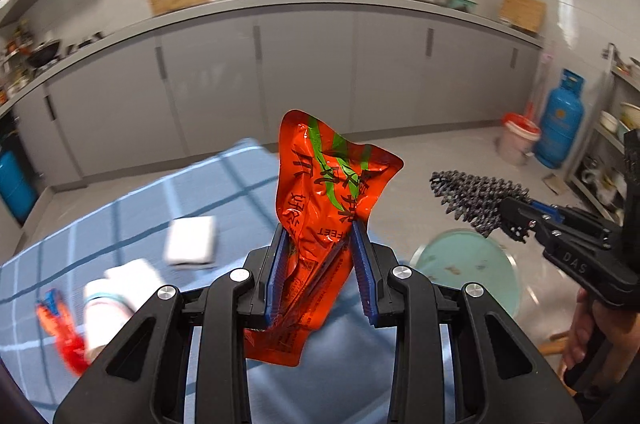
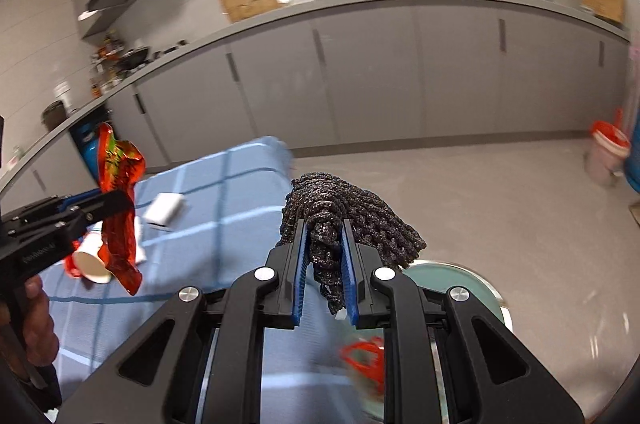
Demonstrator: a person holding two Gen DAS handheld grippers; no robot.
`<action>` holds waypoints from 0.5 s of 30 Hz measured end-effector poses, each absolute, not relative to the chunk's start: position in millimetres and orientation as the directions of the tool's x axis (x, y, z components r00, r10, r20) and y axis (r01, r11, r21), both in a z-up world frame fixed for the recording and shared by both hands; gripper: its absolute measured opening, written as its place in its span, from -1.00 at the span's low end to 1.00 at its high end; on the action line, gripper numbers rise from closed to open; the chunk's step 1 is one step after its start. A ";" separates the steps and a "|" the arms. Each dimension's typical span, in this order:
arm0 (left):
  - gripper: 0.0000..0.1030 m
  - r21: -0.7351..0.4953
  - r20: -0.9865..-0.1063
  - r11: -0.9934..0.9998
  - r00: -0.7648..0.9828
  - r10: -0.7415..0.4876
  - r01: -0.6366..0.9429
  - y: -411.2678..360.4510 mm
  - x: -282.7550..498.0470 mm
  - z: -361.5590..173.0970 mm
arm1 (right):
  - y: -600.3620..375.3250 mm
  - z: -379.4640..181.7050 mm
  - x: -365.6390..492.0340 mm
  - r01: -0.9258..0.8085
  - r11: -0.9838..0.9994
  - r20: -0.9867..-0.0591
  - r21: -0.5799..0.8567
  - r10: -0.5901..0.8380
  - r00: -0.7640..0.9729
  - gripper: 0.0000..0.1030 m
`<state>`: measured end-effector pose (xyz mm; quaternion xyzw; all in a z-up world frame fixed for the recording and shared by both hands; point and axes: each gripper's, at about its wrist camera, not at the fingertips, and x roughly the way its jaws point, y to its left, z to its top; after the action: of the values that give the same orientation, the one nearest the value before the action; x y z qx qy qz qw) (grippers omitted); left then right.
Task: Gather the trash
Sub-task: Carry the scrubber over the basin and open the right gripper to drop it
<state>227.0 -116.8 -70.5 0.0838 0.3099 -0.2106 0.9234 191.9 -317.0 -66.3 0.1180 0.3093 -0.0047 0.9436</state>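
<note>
My left gripper (image 1: 320,224) is shut on an orange snack wrapper (image 1: 328,183) with green stripes, held up above the blue checked tablecloth (image 1: 224,191). It also shows in the right wrist view (image 2: 118,199) at the left. My right gripper (image 2: 325,224) is shut on a dark knitted scrap (image 2: 348,220), also seen in the left wrist view (image 1: 476,197) at the right. A round pale green bin (image 1: 468,264) stands on the floor below, beside the table (image 2: 468,284).
On the cloth lie a white box (image 1: 192,244), a paper cup (image 1: 106,304) and a small orange wrapper (image 1: 64,332). Another red item (image 2: 364,364) lies near the bin. Grey cabinets (image 1: 304,71), a blue gas cylinder (image 1: 560,119) and a red-rimmed bucket (image 1: 518,139) stand behind.
</note>
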 end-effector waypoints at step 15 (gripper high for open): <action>-0.37 -0.040 -0.670 0.780 0.562 -0.485 0.625 -238.1 221.5 -111.9 | -384.8 -139.2 176.6 0.220 0.942 -0.680 0.253 0.012 0.733 -0.64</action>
<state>221.5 -238.1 -111.9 0.1013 0.3454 -0.3160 0.8779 176.6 -384.8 -139.2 0.1601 0.3609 -0.0567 0.9170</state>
